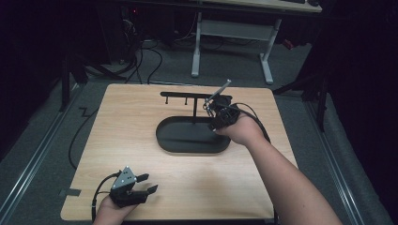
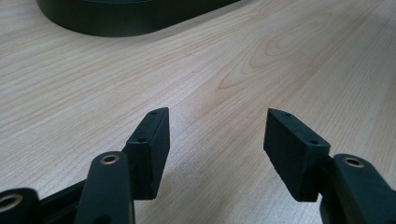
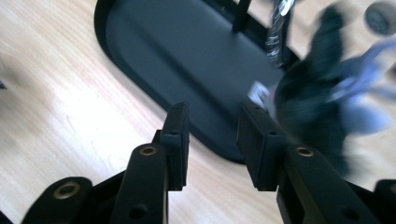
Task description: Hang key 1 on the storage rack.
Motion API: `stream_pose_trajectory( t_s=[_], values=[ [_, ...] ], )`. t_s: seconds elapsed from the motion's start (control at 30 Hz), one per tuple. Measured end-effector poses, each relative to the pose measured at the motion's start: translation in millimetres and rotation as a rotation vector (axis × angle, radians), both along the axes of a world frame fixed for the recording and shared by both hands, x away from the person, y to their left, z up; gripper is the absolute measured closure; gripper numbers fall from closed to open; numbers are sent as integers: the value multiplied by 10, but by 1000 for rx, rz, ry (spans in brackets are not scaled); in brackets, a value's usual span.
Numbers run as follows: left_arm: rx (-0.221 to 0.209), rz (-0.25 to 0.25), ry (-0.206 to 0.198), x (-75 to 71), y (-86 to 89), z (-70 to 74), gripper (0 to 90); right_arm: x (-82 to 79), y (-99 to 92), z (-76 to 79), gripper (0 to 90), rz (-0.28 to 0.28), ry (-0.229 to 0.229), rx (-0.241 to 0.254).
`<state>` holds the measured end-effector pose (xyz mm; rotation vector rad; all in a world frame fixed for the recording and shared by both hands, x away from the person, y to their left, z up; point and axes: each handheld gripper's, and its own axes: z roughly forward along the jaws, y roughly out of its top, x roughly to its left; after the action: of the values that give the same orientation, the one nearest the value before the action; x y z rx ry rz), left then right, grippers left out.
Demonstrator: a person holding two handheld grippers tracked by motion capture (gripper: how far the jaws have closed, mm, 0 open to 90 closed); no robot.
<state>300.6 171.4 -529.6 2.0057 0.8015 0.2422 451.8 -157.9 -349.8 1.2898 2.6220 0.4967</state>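
A black stand has an oval tray base [image 1: 180, 140] and a thin post carrying a crossbar [image 1: 183, 95]. At the bar's right end hangs a small dark bundle with metal parts [image 1: 211, 106], and a silvery rod [image 1: 222, 89] sticks up from it. My right gripper [image 1: 215, 123] is over the tray's right end just below that bundle. In the right gripper view it [image 3: 212, 112] is open and holds nothing. The tray [image 3: 187, 56] lies under the jaws, and the bundle [image 3: 310, 107] is a blur to the right. My left gripper [image 1: 149, 183] [image 2: 215, 123] rests open near the table's front left.
The wooden table [image 1: 131, 122] has bare board to the left of and in front of the tray [image 2: 121, 18]. Beyond its far edge stand a white-legged desk [image 1: 234, 33] and floor cables [image 1: 145, 51]. A cable [image 1: 256, 117] trails from the right gripper.
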Motion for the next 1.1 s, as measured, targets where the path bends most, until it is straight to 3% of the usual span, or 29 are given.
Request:
stream_pose_trajectory(
  t_s=[0.2,0.4,0.5,0.57,0.67,0.87,1.1],
  values=[
    [3,-3,1,-3,-6,-2,414,-297,-103,-214,591,-5,-41,36],
    [2,0,1,-2,2,-1,413,-580,-250,-446,566,-18,-98,103],
    [-3,1,-2,-6,-1,4,413,-691,-321,-543,561,-27,-133,126],
    [-8,1,-4,-12,2,7,412,-784,-371,-623,552,-39,-183,119],
    [-17,3,-4,-27,12,9,412,-904,-421,-753,534,-49,-209,137],
    [-28,9,-9,-50,14,26,412,-1131,-607,-1052,476,-117,-273,214],
    [-28,11,-16,-49,-16,32,411,-1260,-868,-1344,377,-177,-332,301]
  ],
)
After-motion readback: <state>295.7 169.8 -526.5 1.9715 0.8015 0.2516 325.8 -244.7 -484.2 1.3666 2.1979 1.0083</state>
